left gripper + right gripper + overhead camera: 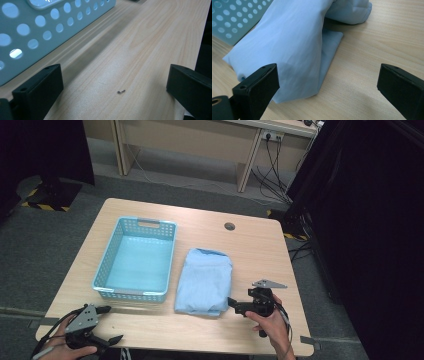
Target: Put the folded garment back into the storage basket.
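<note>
Trouble could start on the left, where the left gripper (107, 324) hangs low over the near left corner of the table (250, 245), just beside the front wall of the blue basket (134, 295). Its 2 jaws stand wide apart and hold nothing, and in the left gripper view the basket wall (37, 30) is very close to 1 jaw. A push forward could bump the basket and slide it away. In the middle lies the folded blue cloth (204, 281), flat on the table just right of the basket and not touching it. The cloth is soft and has many layers, so I think a pinch could catch just the top layer. Then the fold could fall open on the way up. A low edge could also drag on the basket rim. On the right, the right gripper (233, 303) is held level and points left at the near right corner of the cloth. Its jaws are spread wide too, with 1 jaw by the cloth edge (294, 62), gripping nothing yet.
</note>
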Motion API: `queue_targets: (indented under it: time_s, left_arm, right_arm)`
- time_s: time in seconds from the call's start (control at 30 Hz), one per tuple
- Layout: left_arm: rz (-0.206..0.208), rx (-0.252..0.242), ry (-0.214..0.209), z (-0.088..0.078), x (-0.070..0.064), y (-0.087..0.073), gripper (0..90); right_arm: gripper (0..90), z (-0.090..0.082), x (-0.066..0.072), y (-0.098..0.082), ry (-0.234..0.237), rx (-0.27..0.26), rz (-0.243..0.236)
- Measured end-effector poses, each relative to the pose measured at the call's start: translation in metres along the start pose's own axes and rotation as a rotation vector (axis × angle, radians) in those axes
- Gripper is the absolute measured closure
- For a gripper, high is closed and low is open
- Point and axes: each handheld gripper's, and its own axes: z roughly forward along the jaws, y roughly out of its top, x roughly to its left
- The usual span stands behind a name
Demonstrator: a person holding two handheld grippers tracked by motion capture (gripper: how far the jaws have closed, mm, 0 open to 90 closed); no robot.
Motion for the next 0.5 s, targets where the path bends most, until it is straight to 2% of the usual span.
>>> queue_targets:
  time_s: [0.5]
  left_arm:
    - [0.001,0.000,0.001,0.0000,0.0002,0.0001,0.1]
  right_arm:
    - [5.0,0.0028,0.0042,0.0102,0.023,-0.018,-0.005]
